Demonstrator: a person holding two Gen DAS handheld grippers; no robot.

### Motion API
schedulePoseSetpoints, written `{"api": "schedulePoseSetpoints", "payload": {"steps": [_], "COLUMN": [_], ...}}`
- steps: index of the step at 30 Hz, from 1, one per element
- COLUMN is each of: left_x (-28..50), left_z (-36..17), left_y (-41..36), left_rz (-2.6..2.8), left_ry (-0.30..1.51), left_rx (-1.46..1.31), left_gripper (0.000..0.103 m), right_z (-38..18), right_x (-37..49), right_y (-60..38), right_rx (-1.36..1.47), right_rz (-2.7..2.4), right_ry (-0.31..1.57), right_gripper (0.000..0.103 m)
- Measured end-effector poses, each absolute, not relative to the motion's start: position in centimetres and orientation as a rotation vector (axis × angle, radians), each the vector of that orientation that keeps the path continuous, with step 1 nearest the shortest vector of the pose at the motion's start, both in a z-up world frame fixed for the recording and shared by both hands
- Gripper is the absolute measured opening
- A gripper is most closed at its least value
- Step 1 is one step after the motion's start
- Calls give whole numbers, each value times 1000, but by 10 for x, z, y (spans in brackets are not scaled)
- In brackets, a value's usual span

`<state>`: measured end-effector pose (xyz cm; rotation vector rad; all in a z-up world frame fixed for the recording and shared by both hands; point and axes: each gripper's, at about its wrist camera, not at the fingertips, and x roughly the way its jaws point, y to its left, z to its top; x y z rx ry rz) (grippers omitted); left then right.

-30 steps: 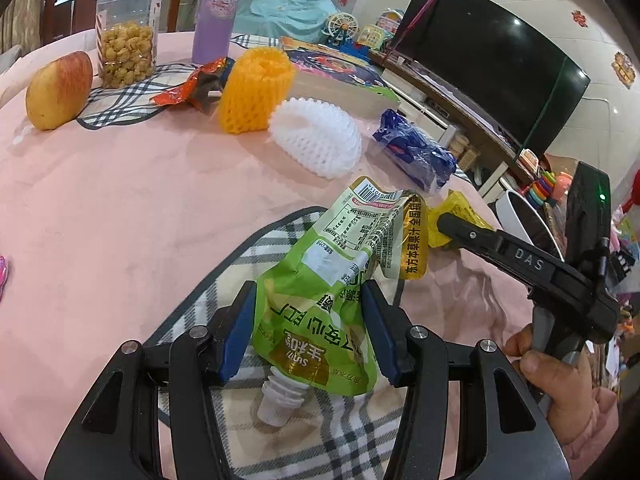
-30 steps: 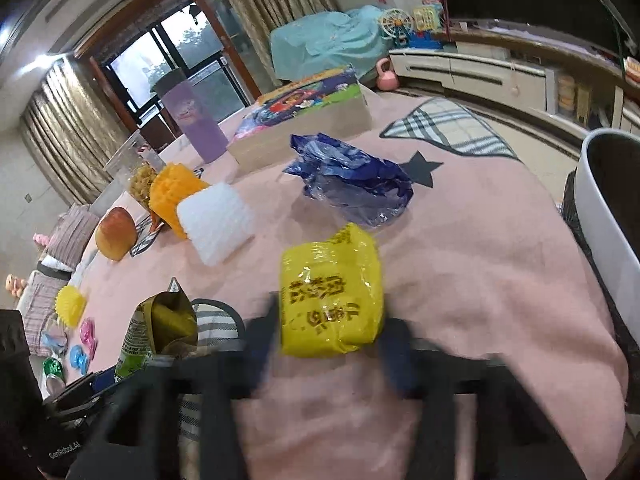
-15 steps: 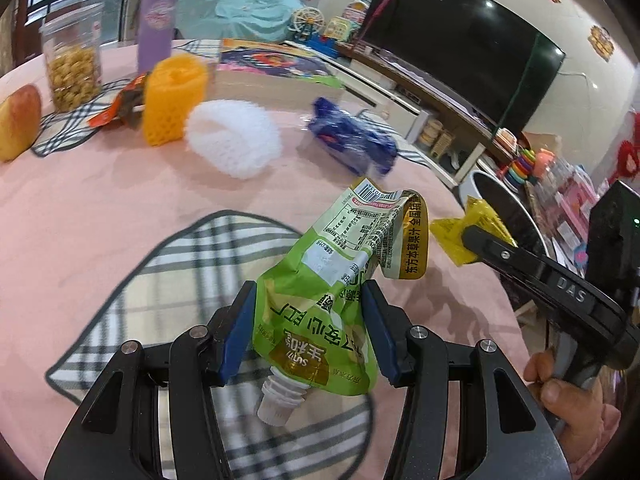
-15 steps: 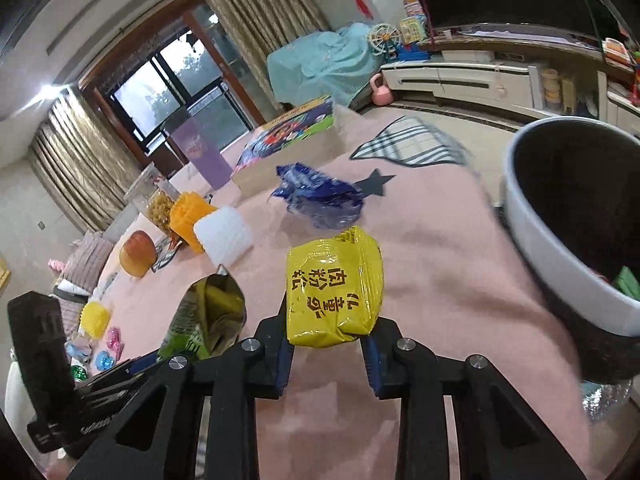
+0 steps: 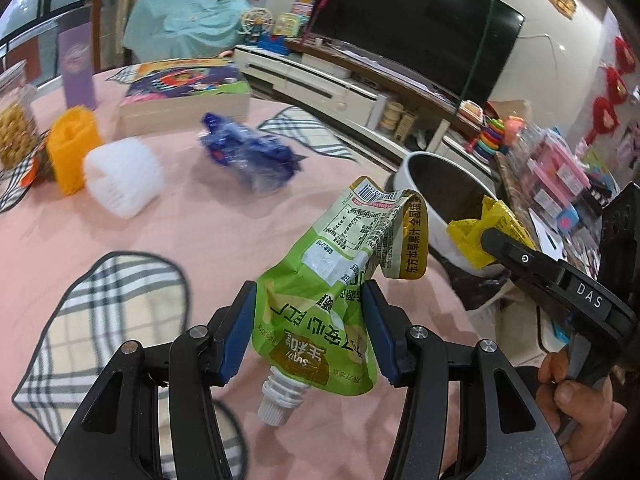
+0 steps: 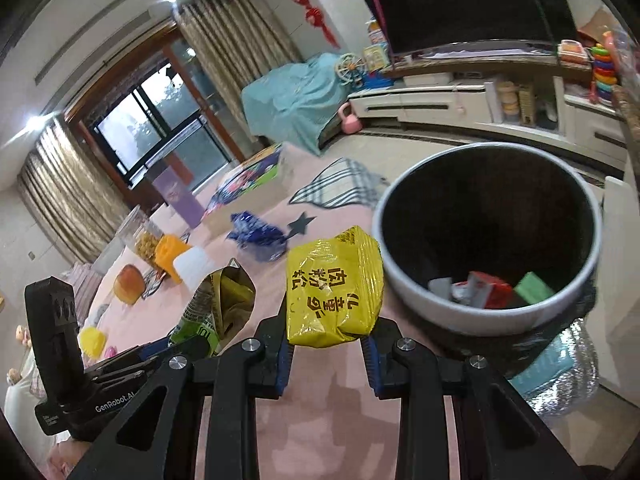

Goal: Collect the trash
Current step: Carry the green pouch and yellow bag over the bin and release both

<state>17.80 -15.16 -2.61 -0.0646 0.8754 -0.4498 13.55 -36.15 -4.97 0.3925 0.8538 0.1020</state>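
My left gripper [image 5: 308, 320] is shut on a green spouted drink pouch [image 5: 332, 304], held above the pink tablecloth; the pouch also shows in the right wrist view [image 6: 216, 304]. My right gripper [image 6: 328, 340] is shut on a yellow snack packet [image 6: 334, 284], held close to the rim of the white trash bin [image 6: 404, 296]. The bin has a black liner and several scraps inside. In the left wrist view the right gripper [image 5: 480, 240] holds the yellow packet [image 5: 476, 232] at the bin's rim [image 5: 404, 168]. A crumpled blue wrapper [image 5: 248, 156] lies on the table.
White foam fruit net [image 5: 120, 176] and orange foam net [image 5: 74, 148] lie at the left. A game box [image 5: 184, 96], purple carton [image 5: 76, 72], snack jar [image 5: 14, 120] and apple [image 6: 128, 284] stand farther back. A plaid mat [image 5: 104, 312] lies below my left gripper.
Both grippers have moved right across the table toward the bin with their trash. The bin now fills the right of the right wrist view.
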Motion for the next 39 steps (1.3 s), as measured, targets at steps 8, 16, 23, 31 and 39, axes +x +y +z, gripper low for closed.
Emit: {"api": "schedulePoseSetpoints", "payload": {"steps": [8,16,23,31,39], "left_x": [184,193,202,214,227], "left_z": [-19,-13,-11,-9,-10], "left_y": [-191,-229,-258,-282,-307], "left_rz": [-491,-524,-541,-544,-553], "left_ry": [872,868,873,874,886], "left_rx": [-8,48,104,147,216], "left_gripper": [52,52,52,52,52], "right_z": [-44,-44,-46,-54,-59], "right_x": [130,130,133,145,159], "right_y": [-397,-425,-448,-464,-474], "right_rx": [410,424,445,454,438], "right_rz": [39,4,-27,-33,-37], "right_ry": [830,831,831,857,896], "right_gripper": [30,30,30,30,30]}}
